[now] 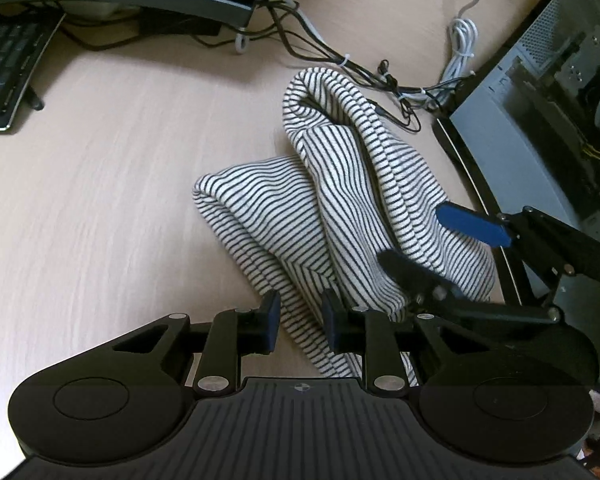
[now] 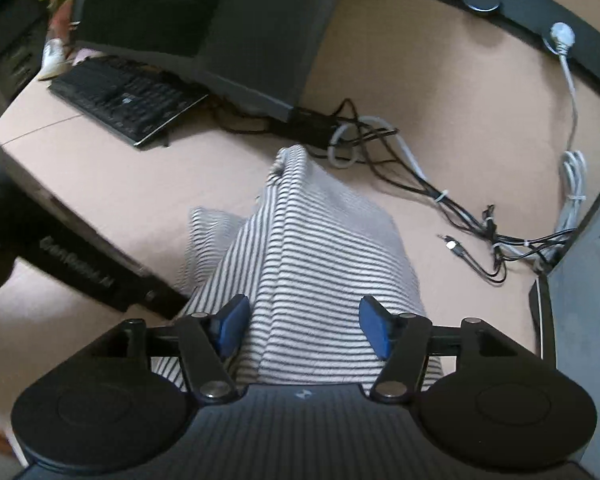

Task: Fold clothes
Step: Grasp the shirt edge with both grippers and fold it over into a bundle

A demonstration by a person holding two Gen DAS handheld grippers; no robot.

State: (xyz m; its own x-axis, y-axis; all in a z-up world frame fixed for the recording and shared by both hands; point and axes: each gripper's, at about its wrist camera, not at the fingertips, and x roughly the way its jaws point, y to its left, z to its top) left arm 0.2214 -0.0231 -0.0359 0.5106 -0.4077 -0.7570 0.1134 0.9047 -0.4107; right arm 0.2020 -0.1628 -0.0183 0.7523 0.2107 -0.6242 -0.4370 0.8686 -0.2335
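Between the blue-padded fingers of the left gripper (image 1: 299, 322), set a little apart, runs a strip of the striped shirt (image 1: 320, 208); whether they pinch it is unclear. Fingers of the right gripper (image 2: 304, 326) stand wide apart over a raised fold of the shirt, which lies bunched on the tabletop (image 1: 100, 184). White lettering on a black bar (image 2: 80, 268) is too blurred to read. Beyond lie cables (image 2: 440, 196), a keyboard (image 2: 124, 98), a monitor (image 2: 220, 28).

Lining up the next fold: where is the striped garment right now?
The striped garment lies bunched on the desk, between the keyboard and the computer case, with the left gripper and right gripper over it.
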